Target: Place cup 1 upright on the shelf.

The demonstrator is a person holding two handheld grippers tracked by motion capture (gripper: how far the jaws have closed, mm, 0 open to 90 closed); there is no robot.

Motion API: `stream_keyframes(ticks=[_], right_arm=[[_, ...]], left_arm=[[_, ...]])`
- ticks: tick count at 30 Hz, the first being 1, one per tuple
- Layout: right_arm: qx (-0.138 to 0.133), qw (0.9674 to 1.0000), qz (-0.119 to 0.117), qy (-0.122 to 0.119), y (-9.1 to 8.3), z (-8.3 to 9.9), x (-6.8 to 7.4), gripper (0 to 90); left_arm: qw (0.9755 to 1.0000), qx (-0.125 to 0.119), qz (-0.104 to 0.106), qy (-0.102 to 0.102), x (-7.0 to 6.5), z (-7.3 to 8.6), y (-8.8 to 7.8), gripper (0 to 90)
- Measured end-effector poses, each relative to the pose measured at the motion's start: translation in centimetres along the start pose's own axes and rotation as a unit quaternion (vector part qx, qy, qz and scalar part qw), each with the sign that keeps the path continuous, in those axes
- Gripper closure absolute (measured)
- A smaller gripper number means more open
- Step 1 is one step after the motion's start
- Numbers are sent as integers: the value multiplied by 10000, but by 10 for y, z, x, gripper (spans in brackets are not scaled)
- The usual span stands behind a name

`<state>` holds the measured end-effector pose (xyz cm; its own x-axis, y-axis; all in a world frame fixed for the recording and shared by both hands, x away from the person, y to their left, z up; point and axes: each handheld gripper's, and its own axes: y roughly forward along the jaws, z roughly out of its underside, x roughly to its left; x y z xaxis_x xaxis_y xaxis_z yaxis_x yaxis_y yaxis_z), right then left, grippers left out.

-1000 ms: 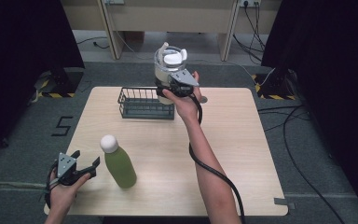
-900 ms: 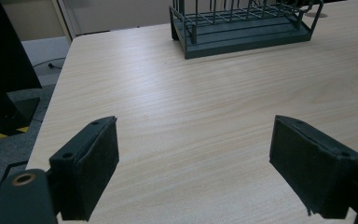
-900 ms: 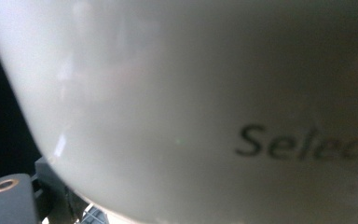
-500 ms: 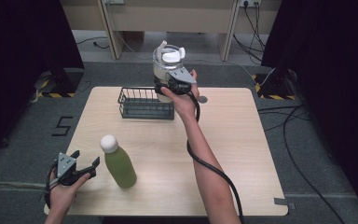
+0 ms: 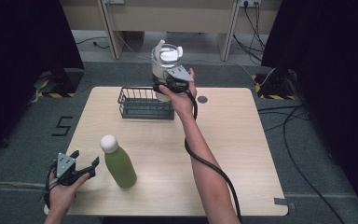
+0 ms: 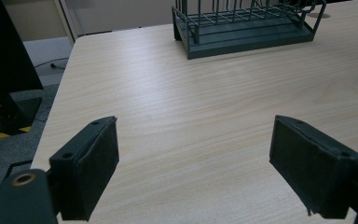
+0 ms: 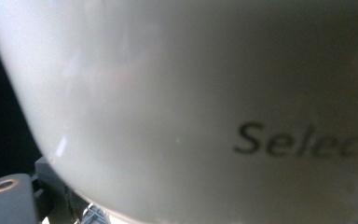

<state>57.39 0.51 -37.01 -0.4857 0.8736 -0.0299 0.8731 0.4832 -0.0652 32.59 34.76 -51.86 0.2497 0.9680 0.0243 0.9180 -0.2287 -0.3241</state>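
Note:
A pale, rounded container (image 5: 166, 58) with a white lid hangs in the air above the right end of a dark wire basket (image 5: 144, 103). My right gripper (image 5: 165, 78) is shut on its lower body. In the right gripper view the container's white wall (image 7: 191, 102) sits very close, with dark lettering on it. A green bottle (image 5: 119, 163) with a white cap stands upright on the front left of the table. Just left of it, my left gripper (image 5: 86, 157) rests near the table's front corner. Its jaws stand open with only bare tabletop between them (image 6: 193, 168).
The wooden table (image 5: 242, 154) has a small round hole (image 5: 202, 99) right of the basket. The basket (image 6: 247, 28) shows far ahead in the left gripper view. A black cable trails from the right gripper along the forearm. Dark curtains flank the table.
The right hand has carried the container a touch to the left. The left hand and the green bottle have stayed put.

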Motion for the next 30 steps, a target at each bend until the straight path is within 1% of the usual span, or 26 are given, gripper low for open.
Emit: stream_keyframes(ticks=[14, 30], right_arm=[[80, 10000, -21, -23, 17, 2, 5, 97], [239, 9997, 19, 100, 33, 13, 8, 97]], left_arm=[[10000, 2, 21, 4, 0, 0, 0, 148], [10000, -21, 31, -3, -1, 0, -1, 147]])
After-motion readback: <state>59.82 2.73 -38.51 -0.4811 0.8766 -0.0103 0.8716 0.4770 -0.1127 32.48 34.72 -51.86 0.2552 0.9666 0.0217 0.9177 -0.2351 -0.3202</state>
